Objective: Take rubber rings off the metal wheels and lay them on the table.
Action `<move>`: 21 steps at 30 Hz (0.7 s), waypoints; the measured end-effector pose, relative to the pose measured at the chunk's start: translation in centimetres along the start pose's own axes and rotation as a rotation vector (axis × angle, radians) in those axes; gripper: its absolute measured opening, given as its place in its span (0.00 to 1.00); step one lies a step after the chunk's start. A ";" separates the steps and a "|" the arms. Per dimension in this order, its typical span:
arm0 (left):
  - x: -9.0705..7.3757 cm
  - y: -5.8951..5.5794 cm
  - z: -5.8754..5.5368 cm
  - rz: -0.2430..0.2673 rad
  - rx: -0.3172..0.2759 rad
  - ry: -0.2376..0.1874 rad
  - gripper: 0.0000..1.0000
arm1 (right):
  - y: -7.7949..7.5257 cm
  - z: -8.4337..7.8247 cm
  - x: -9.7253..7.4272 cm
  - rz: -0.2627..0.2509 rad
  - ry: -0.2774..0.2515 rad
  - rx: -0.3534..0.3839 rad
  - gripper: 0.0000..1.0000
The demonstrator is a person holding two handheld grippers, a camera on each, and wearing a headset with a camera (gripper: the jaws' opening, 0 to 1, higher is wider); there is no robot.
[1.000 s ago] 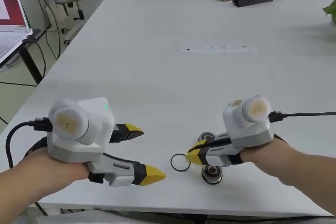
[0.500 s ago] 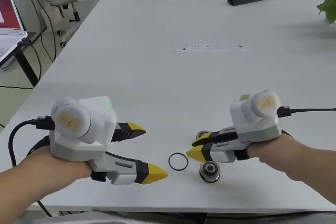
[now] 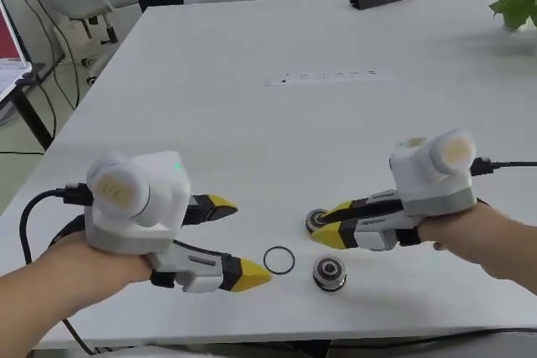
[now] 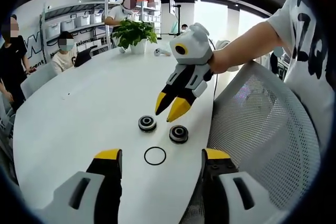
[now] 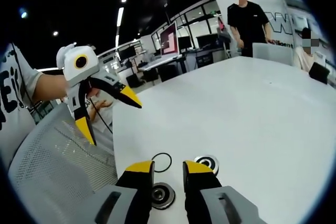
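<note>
head view: the left claw (image 3: 237,238), lower left, has its jaws spread wide and empty. the right claw (image 3: 323,228), centre right, is only narrowly parted and holds nothing. a loose rubber ring (image 3: 278,260) lies flat on the white bench (image 3: 252,123) between them, a metal wheel (image 3: 329,272) just right of it, a second wheel (image 3: 315,220) at the right claw's tips.

left gripper view: the ring lies low centre between its own jaw tips, with both wheels above it.

right gripper view: the ring sits just above the jaw gap.
</note>
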State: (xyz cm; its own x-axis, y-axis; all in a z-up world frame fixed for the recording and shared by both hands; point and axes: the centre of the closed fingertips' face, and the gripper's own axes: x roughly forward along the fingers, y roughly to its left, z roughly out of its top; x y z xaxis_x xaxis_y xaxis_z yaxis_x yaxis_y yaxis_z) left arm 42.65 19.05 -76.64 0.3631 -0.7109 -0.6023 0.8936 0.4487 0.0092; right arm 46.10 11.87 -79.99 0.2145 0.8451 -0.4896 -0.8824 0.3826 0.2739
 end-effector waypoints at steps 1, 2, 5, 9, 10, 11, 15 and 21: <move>0.1 0.0 0.1 -0.002 0.001 0.000 0.59 | 0.0 0.0 -0.2 0.000 -0.002 0.002 0.20; 0.2 0.0 0.2 -0.003 0.003 0.001 0.59 | -0.2 0.0 -0.4 -0.002 -0.006 0.002 0.20; 0.4 0.0 0.5 -0.006 0.007 0.000 0.58 | -0.3 0.1 -1.1 -0.002 -0.016 0.003 0.20; 0.9 -0.1 0.9 -0.015 0.015 0.000 0.58 | -0.2 0.0 -1.9 -0.002 -0.022 -0.002 0.22; 1.0 -0.1 1.0 -0.016 0.016 0.000 0.58 | -0.2 -0.1 -2.0 -0.002 -0.022 -0.004 0.22; 1.1 -0.1 1.1 -0.019 0.017 -0.001 0.58 | -0.3 -0.1 -2.3 -0.003 -0.023 -0.006 0.22; 1.6 -0.1 1.3 -0.025 0.021 -0.002 0.57 | -0.3 -0.2 -2.9 -0.005 -0.028 -0.008 0.23; 2.6 -0.2 1.8 -0.040 0.027 -0.002 0.56 | -0.3 -0.5 -3.5 -0.005 -0.033 -0.015 0.25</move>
State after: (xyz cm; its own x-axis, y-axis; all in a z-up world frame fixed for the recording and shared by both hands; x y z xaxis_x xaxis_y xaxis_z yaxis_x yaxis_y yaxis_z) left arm 43.88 16.17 -76.76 0.3277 -0.7287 -0.6013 0.9142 0.4052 0.0072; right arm 45.39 8.59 -78.77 0.2323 0.8552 -0.4633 -0.8873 0.3815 0.2593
